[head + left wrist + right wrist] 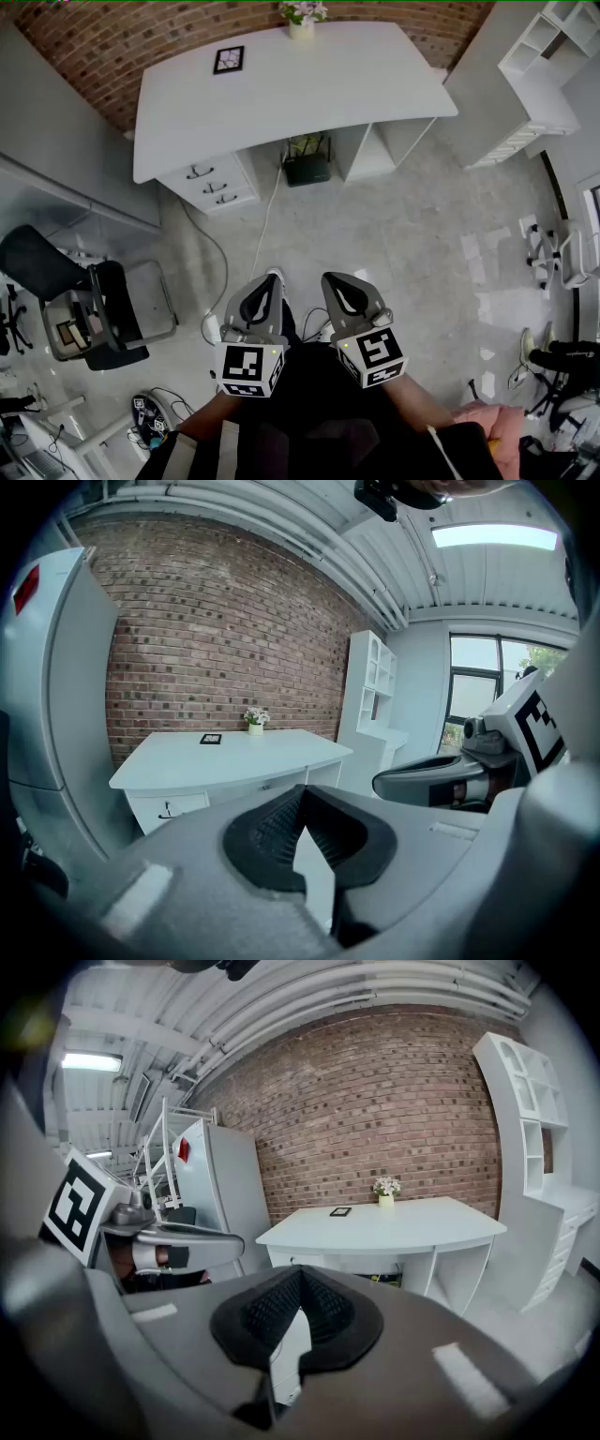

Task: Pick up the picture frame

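A small black picture frame (pixel 229 59) lies flat on the white desk (pixel 309 94) near its far left, and it also shows as a dark square picture frame (pixel 211 739) and picture frame (pixel 340 1211) in both gripper views. My left gripper (pixel 266 281) and right gripper (pixel 335 281) hover side by side over the floor, well short of the desk. Both are shut with nothing between their jaws. In the gripper views, the left gripper (pixel 302 791) and right gripper (pixel 299 1274) point toward the desk.
A small flower pot (pixel 302 19) stands at the desk's back edge. A drawer unit (pixel 211 184) and a dark box (pixel 308 167) sit under the desk. An office chair (pixel 89 309) stands at the left, white shelving (pixel 539 66) at the right, a brick wall (pixel 103 47) behind.
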Motion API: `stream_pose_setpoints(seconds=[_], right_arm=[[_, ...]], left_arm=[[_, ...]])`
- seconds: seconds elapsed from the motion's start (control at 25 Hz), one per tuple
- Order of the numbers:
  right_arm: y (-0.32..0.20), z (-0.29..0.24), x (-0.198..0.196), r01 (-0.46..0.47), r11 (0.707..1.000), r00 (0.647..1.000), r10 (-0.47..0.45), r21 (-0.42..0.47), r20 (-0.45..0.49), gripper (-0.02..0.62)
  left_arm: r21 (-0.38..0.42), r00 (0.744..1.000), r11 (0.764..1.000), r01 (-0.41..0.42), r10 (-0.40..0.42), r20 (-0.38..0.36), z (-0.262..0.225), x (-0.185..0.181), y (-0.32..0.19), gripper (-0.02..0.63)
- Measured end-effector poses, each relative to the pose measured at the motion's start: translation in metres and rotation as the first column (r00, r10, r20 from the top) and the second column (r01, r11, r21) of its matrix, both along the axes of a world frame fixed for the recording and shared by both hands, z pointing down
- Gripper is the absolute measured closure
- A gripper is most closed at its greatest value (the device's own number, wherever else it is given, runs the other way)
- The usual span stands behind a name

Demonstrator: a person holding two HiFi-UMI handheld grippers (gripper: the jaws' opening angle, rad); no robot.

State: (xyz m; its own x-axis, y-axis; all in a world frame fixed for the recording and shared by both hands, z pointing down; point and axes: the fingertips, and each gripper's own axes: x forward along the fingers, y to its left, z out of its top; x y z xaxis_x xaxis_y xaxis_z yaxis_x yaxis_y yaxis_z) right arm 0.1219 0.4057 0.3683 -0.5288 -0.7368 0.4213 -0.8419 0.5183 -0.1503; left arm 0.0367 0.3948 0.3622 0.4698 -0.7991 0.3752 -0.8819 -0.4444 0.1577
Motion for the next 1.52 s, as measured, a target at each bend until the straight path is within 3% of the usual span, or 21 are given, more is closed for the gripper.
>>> stream_pose_setpoints(seconds=[0.68,1.08,1.52], right_arm=[[-0.015,0.002,-0.014,-0.006,1.0,1.0,0.006,-0.012,0.011,0.595],[-0.047,-0.003,-0.026,-0.025,1.0,0.999,0.025,-0.011,0.043,0.594],[-0.087,-0.003,-0.039,-0.037,0.999,0.999,0.037,0.001,0.016,0.594]], left_arm=[[-0.012,1.0,1.0,0.008,-0.008,-0.002,0.004,-0.018,-0.012,0.607],[-0.017,1.0,1.0,0.011,-0.011,-0.012,0.005,-0.032,-0.04,0.607],[-0.008,1.0,1.0,0.015,-0.015,-0.026,0.006,-0.048,-0.081,0.607]])
